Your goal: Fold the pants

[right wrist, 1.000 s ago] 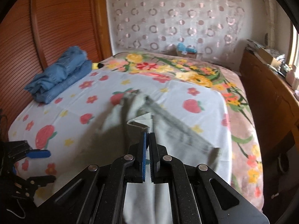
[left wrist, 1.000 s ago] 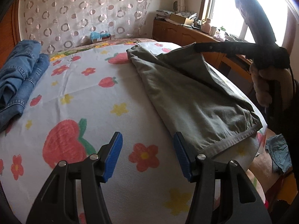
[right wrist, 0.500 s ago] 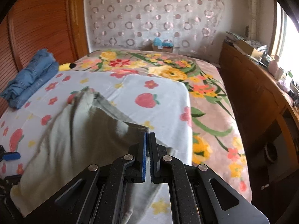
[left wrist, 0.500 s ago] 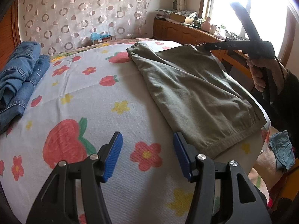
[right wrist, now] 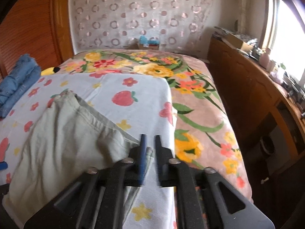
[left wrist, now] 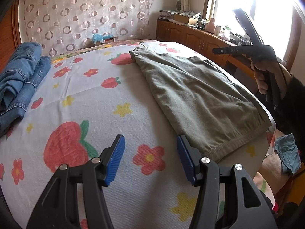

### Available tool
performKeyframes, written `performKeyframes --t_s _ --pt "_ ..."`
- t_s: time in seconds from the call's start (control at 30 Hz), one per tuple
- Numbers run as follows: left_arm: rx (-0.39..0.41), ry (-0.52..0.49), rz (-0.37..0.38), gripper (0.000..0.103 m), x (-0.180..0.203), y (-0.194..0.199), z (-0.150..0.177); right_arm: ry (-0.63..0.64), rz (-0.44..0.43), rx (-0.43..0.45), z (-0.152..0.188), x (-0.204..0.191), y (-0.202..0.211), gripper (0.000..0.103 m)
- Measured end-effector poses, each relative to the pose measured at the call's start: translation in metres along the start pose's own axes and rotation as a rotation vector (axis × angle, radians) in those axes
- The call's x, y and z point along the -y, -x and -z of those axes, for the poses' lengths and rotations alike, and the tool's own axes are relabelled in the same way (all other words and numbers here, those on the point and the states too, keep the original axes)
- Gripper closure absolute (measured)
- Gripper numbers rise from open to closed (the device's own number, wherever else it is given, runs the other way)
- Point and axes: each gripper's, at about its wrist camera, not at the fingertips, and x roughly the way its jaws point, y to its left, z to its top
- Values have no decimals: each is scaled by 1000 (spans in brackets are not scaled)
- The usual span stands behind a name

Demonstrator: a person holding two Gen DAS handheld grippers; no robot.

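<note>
- Pants (left wrist: 192,97) — olive-green, lying folded lengthwise on the strawberry-and-flower sheet (left wrist: 91,103), along the sheet's right-hand side as I see it from my left wrist view; the hem end reaches the near bed edge, just beside my left tongs.
- Left gripper (left wrist: 150,157) — blue pads spread wide, nothing between them, poised above the sheet next to the hem.
- Right gripper (right wrist: 149,152) — fingers parted by a narrow gap, holding nothing; the pants' edge lies just below and left of the tips. From the left wrist view I see my right hand (left wrist: 265,76) holding it above the bed's far side.
- Writing — small pale lettering on the right gripper's finger in the left wrist view; I cannot read it.
- Folded jeans (left wrist: 17,80) — stacked at the sheet's left edge, well apart from the pants.
</note>
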Motion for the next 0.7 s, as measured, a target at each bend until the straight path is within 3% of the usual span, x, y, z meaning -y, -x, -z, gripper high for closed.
performKeyframes --t_s 0.03,0.2,0.43,0.53,0.7 --pt "0 -1 -1 47 0 0 0 -12 -17 -6 1 1 0 64" --pt "5 -1 -4 47 1 0 0 3 -53 -25 14 -7 0 60" --pt "7 -11 -13 47 4 0 1 27 -62 -59 21 -15 -18 61" --pt "7 -11 -15 47 4 0 1 21 -68 -41 17 -14 -18 71" --pt "8 -11 -14 47 5 0 1 29 -64 -52 8 -15 -24 76"
